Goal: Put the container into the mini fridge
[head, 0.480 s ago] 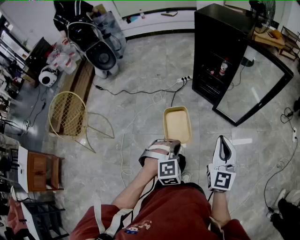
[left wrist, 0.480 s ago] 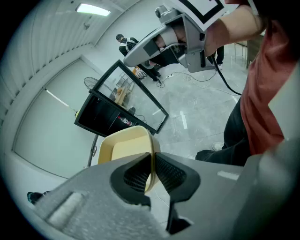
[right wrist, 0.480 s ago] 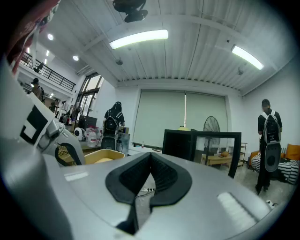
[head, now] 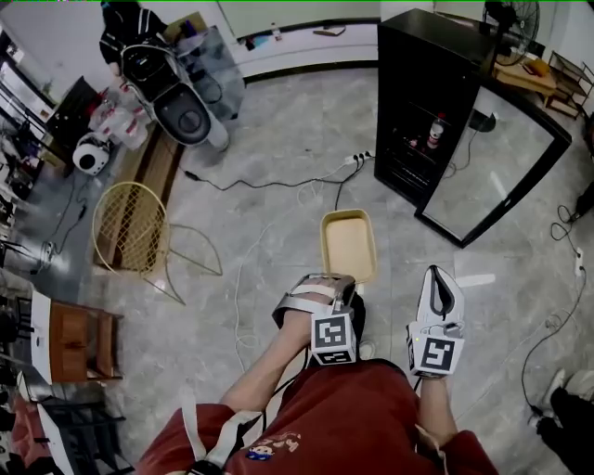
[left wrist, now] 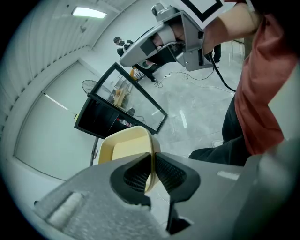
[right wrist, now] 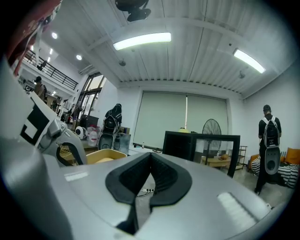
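Observation:
A shallow yellow container [head: 348, 243] hangs over the tiled floor in front of me. My left gripper [head: 341, 282] is shut on its near rim; in the left gripper view the two pads [left wrist: 136, 176] pinch the thin wall of the container [left wrist: 123, 147]. To the right of it my right gripper [head: 436, 275] is shut with nothing held, its jaws meeting at the tips [right wrist: 150, 157]. The black mini fridge [head: 429, 83] stands ahead to the right, its glass door [head: 497, 167] swung open. A bottle [head: 433, 133] stands on a shelf inside.
A yellow wire chair [head: 135, 227] stands at the left. Cables [head: 269, 181] and a power strip [head: 359, 159] lie on the floor between me and the fridge. A black seat shell [head: 181, 102] and a person [head: 130, 23] are at the far left; a wooden table [head: 529, 74] lies beyond the fridge.
The scene has slid slightly in the head view. The left gripper still holds the container the same way, and the right gripper stays shut beside it.

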### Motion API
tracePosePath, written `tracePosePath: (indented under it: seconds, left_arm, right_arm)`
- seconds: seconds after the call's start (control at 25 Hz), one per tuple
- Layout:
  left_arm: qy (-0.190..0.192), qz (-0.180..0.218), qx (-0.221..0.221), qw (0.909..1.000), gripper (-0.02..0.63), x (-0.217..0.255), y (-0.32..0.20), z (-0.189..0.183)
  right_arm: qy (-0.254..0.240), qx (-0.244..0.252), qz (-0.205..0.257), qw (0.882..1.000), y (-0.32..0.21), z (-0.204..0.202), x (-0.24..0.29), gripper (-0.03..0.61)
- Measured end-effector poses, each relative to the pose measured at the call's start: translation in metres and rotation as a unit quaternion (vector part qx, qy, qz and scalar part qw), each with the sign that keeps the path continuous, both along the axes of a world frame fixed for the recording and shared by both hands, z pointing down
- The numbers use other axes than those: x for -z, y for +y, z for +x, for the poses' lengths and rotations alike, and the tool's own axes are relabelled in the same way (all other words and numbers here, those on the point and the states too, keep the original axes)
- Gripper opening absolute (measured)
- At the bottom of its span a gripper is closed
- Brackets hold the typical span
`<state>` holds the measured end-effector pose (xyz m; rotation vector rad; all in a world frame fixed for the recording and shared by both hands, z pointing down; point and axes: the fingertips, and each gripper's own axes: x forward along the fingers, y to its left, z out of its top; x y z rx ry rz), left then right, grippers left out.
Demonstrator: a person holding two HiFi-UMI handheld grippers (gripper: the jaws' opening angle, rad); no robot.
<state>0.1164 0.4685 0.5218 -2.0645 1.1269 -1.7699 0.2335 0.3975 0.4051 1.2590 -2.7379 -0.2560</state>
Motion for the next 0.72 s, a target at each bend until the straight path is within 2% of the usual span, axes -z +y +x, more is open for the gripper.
tracePosePath:
  seconds: [0.28,0.6,0.72]
  left_arm:
    - [0.004,0.001,-0.010,0.9999,0.041,-0.001,-0.022,0.000]
    - [0.015,0.002,0.007,0.9999,0.041,-0.005,-0.052,-0.017]
    - [0.013,-0.005,0.011,0.9998,0.040,-0.011,-0.066,-0.032]
  right_arm:
    - [-0.028,0.000,-0.016,0.999,-0.018,-0.004,0.000,-0.002]
    - [-0.012,0.010,-0.031,0.999,-0.050,-0.027,-0.007,-0.002]
    - [0.007,0.017,-0.024,1.000,-0.064,-0.043,-0.011,-0.002]
